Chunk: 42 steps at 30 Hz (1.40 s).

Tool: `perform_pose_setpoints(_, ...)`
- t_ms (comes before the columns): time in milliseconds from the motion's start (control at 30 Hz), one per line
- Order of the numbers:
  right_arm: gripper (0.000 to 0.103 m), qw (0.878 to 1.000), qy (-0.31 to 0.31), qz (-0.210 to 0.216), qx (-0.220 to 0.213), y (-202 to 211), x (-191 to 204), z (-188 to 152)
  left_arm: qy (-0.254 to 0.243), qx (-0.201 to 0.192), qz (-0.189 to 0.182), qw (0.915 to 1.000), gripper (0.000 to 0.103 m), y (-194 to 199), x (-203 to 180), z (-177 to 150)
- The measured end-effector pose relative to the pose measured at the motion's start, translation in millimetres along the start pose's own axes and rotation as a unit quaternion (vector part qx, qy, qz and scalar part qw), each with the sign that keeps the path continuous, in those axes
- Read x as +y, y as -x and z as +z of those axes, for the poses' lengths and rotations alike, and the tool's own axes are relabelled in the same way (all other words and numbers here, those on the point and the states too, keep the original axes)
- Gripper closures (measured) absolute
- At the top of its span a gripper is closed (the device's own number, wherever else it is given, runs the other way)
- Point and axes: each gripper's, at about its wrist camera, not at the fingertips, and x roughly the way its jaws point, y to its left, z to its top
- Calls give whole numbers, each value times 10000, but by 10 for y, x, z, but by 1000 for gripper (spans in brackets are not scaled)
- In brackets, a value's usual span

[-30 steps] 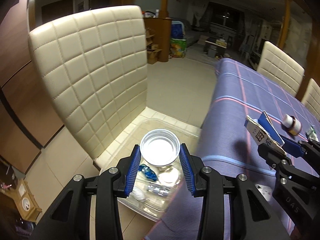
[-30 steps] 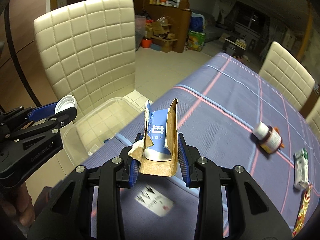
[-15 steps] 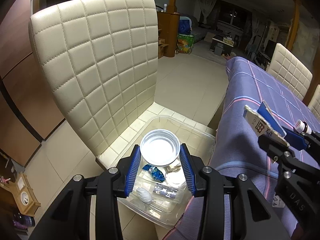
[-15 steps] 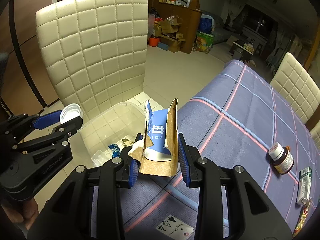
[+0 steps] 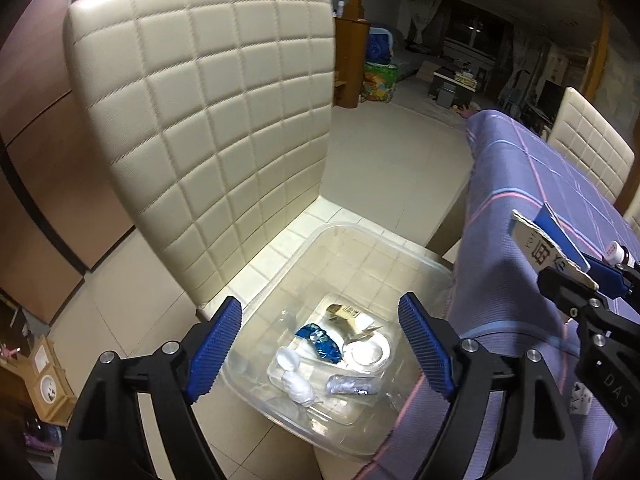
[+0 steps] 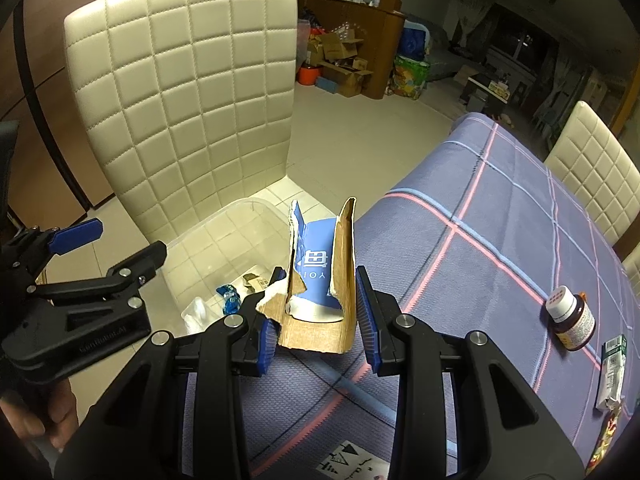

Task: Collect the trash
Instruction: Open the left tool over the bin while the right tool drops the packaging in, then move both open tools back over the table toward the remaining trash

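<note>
Mid-drop: left tongs (image 5: 320, 344) just sprung wide, empty over clear bin (image 5: 340, 236); right tongs (image 6: 320, 312) clamping torn carton (image 6: 320, 276), needing carry lower-left over bin, then release.

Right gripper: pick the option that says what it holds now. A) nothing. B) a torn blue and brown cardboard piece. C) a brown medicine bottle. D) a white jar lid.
B: in the right wrist view the right gripper has its pads pressed on the torn cardboard piece, blue printed inside, brown outside.
</note>
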Motion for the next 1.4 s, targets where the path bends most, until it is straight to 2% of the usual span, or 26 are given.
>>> perform_pose_setpoints(233, 66, 9997, 180, 146, 33, -39, 149, 22, 108, -46, 400, 9991, 24, 10, 238, -71)
perform_pose_setpoints(533, 64, 9989, 353, 310, 45, -59, 301, 24, 128, 16, 446, 9989, 24, 24, 294, -139)
perform_pose_setpoints(600, 29, 9991, 294, 287, 49, -54, 279, 12, 95, -5, 421, 9991, 24, 33, 276, -143)
perform_pose_setpoints(633, 28, 9993, 259, 265, -13, -46, 270, 11, 81, -6, 415, 9991, 24, 34, 268, -146)
perform_pose_setpoints(1000, 30, 9998, 93, 183, 13, 25, 142, -67, -95, -38, 338, 9994, 24, 125, 102, -157)
perform_pose_setpoints(1400, 29, 9998, -65, 120, -167, 373, -61, -238, -270, -310, 252, 9988, 24, 534, -128, -164)
